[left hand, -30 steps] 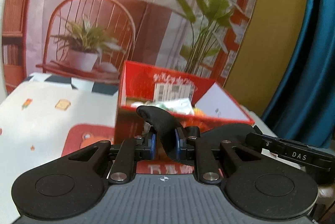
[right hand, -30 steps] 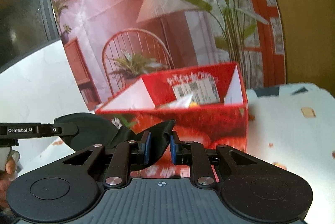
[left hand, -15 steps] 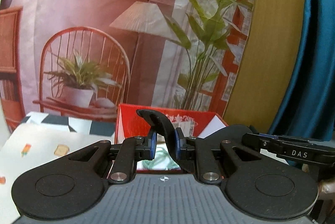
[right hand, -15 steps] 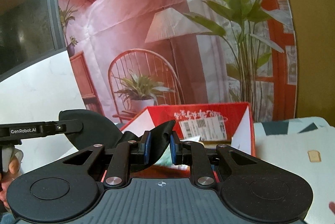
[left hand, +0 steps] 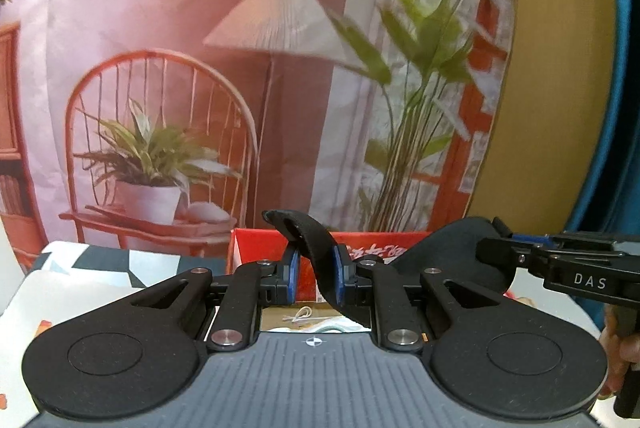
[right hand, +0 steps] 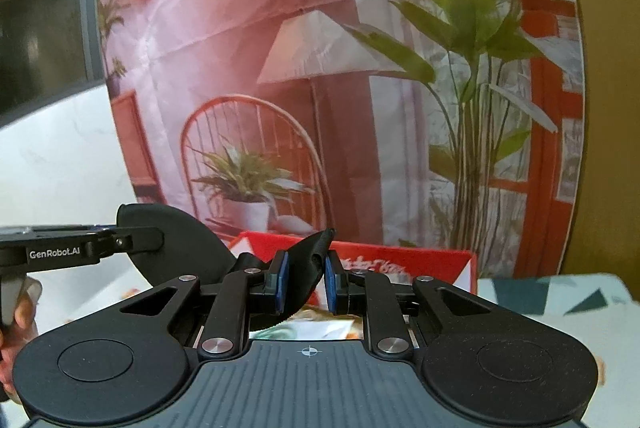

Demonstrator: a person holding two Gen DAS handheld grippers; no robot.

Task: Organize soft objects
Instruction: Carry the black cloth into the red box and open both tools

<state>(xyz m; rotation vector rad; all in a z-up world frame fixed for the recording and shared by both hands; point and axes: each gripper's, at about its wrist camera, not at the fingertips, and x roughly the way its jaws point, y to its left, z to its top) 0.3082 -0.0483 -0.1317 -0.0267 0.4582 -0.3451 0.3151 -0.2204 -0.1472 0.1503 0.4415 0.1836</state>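
Both grippers hold one black soft fabric piece between them, above the open red box. In the left wrist view my left gripper [left hand: 314,278] stands slightly apart; the black fabric [left hand: 316,248] rests against the right pad with a gap to the left pad. The red box [left hand: 256,248] lies just beyond, with pale items inside it under the fingers. In the right wrist view my right gripper [right hand: 306,284] stands slightly apart with the black fabric [right hand: 306,268] between the pads. The red box [right hand: 432,264] is behind them.
A printed backdrop [left hand: 240,68] with chair, lamp and plants hangs behind the table. A patterned tablecloth [right hand: 560,308] covers the table. A blue curtain [left hand: 628,108] hangs at the right. The other gripper [left hand: 580,276] and the holding hand show at the edge of each view.
Both grippers have risen and moved forward over the red box with the black fabric. The jaws of both have widened slightly around the fabric.
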